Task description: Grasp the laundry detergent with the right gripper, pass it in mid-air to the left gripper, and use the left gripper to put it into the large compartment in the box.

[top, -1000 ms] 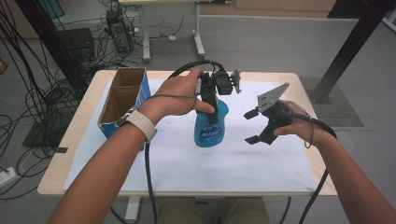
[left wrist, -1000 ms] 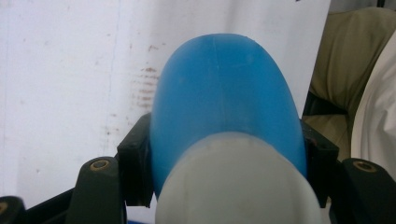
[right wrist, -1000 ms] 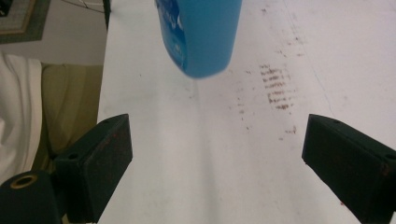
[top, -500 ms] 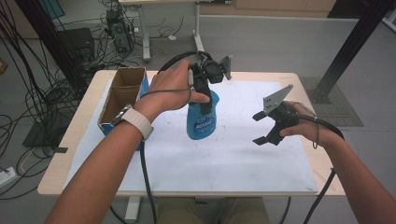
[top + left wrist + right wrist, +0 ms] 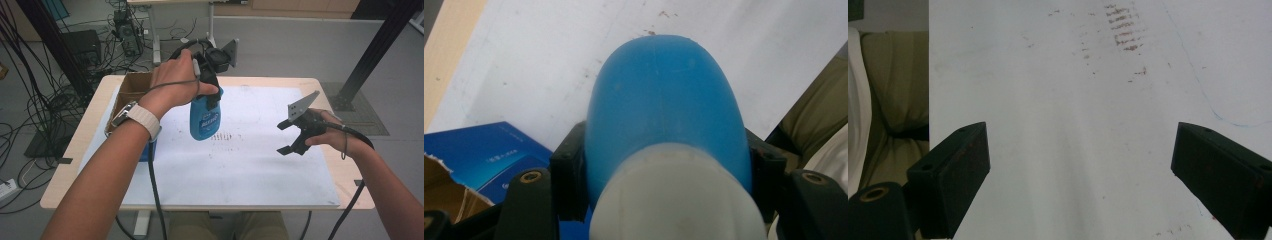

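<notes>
My desk carries a white sheet over most of its top, and a cardboard box sits at its left edge. My left tongs are clamped on the blue bottle, held clear above the sheet towards the far edge. My right tongs gape wide, holding nothing, near the right edge.

Blue plastic bottle with white neck and pale label, hanging upright and lifted clear above the white-covered surface, clamped at its upper part between black jaws, near the left-hand edge.
</notes>
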`<state>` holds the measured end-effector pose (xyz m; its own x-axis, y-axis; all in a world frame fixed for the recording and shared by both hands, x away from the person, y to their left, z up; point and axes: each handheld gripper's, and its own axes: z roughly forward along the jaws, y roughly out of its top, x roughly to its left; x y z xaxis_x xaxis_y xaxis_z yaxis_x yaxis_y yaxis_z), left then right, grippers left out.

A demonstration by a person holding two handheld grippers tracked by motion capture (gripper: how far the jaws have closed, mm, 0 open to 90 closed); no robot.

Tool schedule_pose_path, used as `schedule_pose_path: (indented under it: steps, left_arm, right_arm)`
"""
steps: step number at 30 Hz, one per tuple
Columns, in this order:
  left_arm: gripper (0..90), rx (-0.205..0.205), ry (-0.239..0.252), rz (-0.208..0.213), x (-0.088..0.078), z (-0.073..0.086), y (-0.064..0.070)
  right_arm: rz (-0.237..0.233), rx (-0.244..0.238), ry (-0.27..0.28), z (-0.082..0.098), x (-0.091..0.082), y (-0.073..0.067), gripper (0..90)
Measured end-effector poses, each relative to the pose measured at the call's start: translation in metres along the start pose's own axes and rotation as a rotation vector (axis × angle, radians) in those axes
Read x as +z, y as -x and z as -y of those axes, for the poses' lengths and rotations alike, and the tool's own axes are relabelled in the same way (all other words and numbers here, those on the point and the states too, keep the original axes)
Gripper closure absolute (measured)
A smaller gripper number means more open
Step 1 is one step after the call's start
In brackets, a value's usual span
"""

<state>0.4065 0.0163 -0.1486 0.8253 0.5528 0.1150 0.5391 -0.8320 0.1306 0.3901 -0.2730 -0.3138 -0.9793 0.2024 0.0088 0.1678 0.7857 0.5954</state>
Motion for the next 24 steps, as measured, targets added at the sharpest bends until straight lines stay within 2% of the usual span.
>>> schedule_pose_path:
  steps: [17, 24]
  left_arm:
    - [37.1, -0.243, -0.02, -0.07, -0.037, 0.007, -0.023]
    - [37.1, -0.319, -0.027, -0.085, -0.048, 0.014, -0.035]
  right_arm:
    - [0.017, 0.006, -0.019, 0.0, -0.004, 0.006, 8.7]
    - [0.019, 0.004, -0.017, -0.001, -0.004, 0.008, 8.7]
